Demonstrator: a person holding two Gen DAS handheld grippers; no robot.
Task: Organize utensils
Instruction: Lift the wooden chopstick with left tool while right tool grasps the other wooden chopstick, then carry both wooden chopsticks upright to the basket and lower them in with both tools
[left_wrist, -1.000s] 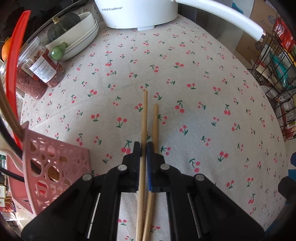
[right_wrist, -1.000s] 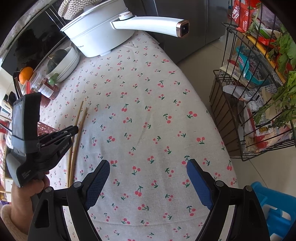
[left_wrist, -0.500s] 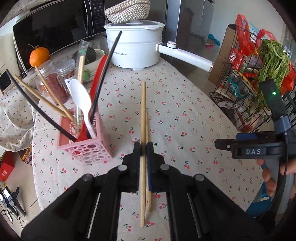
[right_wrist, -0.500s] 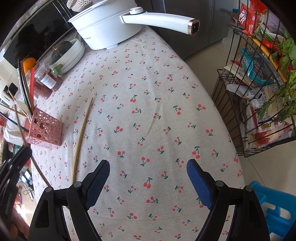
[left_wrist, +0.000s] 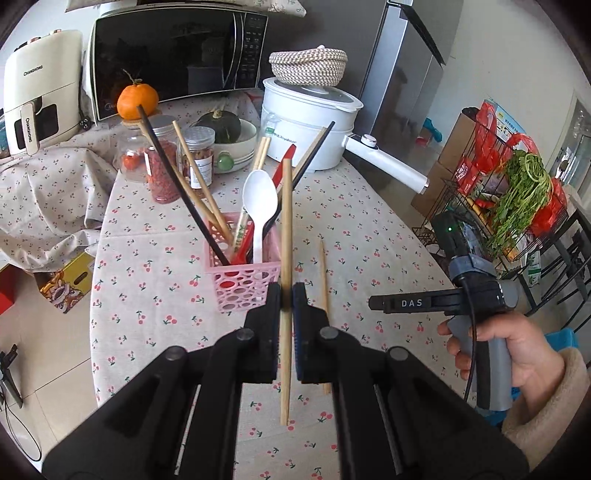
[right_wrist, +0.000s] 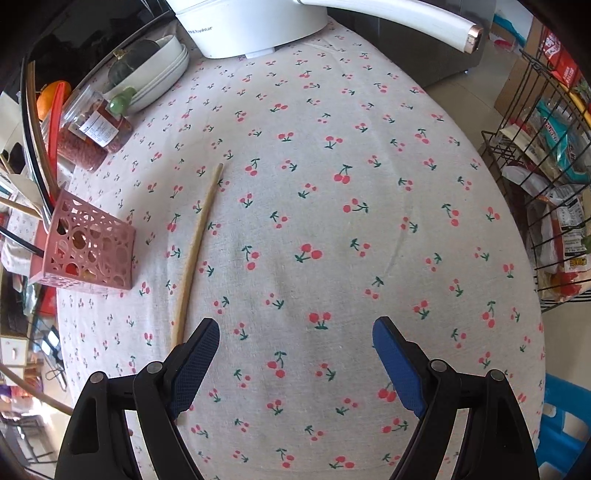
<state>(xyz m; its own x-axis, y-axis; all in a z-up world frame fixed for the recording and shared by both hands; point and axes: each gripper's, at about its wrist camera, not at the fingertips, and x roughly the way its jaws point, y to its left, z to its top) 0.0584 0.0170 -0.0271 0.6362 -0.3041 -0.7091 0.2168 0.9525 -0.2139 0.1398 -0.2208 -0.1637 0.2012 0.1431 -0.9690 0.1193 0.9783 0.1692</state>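
Note:
My left gripper (left_wrist: 287, 295) is shut on a wooden chopstick (left_wrist: 286, 229) and holds it upright, raised above the table, just in front of the pink perforated utensil holder (left_wrist: 240, 280). The holder carries several chopsticks, a white spoon (left_wrist: 259, 199) and a red utensil. A second wooden chopstick (left_wrist: 324, 273) lies flat on the cherry-print tablecloth right of the holder; it also shows in the right wrist view (right_wrist: 199, 243), beside the holder (right_wrist: 88, 251). My right gripper (right_wrist: 295, 354) is open and empty, low over the cloth, its left finger close to that chopstick's near end.
A white electric pot (left_wrist: 308, 129) with a long handle, glass jars (left_wrist: 162, 170), a bowl with a squash (left_wrist: 225, 129), an orange and a microwave (left_wrist: 177, 55) stand behind. A wire rack (right_wrist: 546, 177) of groceries stands off the table's right edge.
My left gripper has lifted one chopstick off the cloth and tilted it upright, drawing back from the table. The other chopstick stayed on the cloth. My right gripper has moved closer to it.

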